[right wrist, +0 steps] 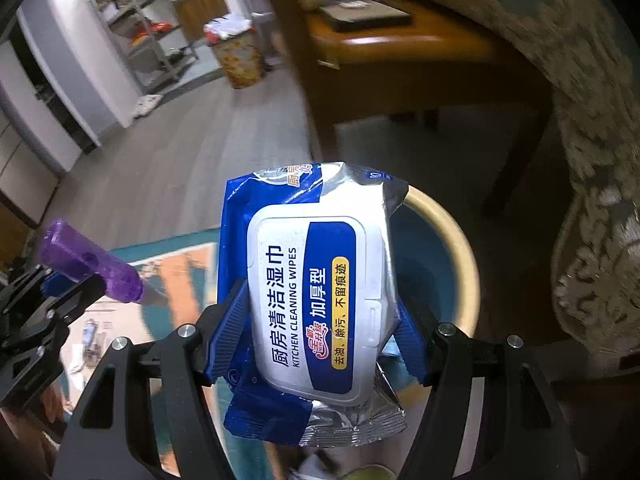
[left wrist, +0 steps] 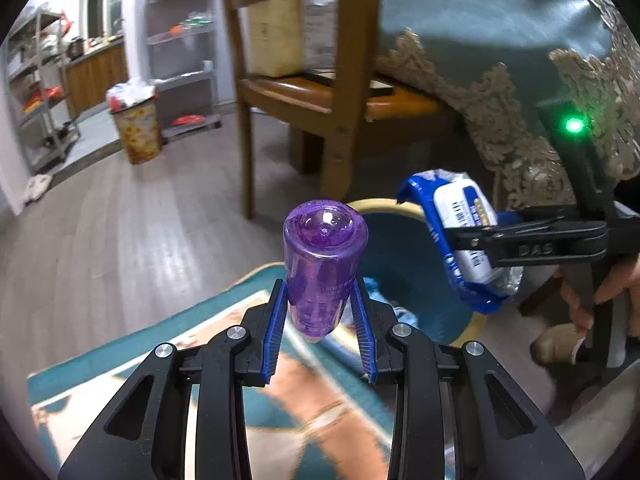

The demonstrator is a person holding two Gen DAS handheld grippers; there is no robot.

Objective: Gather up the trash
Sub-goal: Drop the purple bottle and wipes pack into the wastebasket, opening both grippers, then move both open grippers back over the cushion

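Clamped in our left gripper point(left wrist: 320, 316), the translucent purple plastic bottle point(left wrist: 322, 264) points forward; our right gripper point(right wrist: 316, 340) grips the blue-and-white kitchen wipes packet point(right wrist: 316, 292), nearer above the blue cream-rimmed bin point(right wrist: 448, 264).

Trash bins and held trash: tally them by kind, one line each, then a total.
Purple plastic bottle, held in the left gripper: 1
Kitchen wipes pack, held in the right gripper: 1
Blue bin with a cream rim: 1
Patterned bin by the shelves, full: 1
Total: 4
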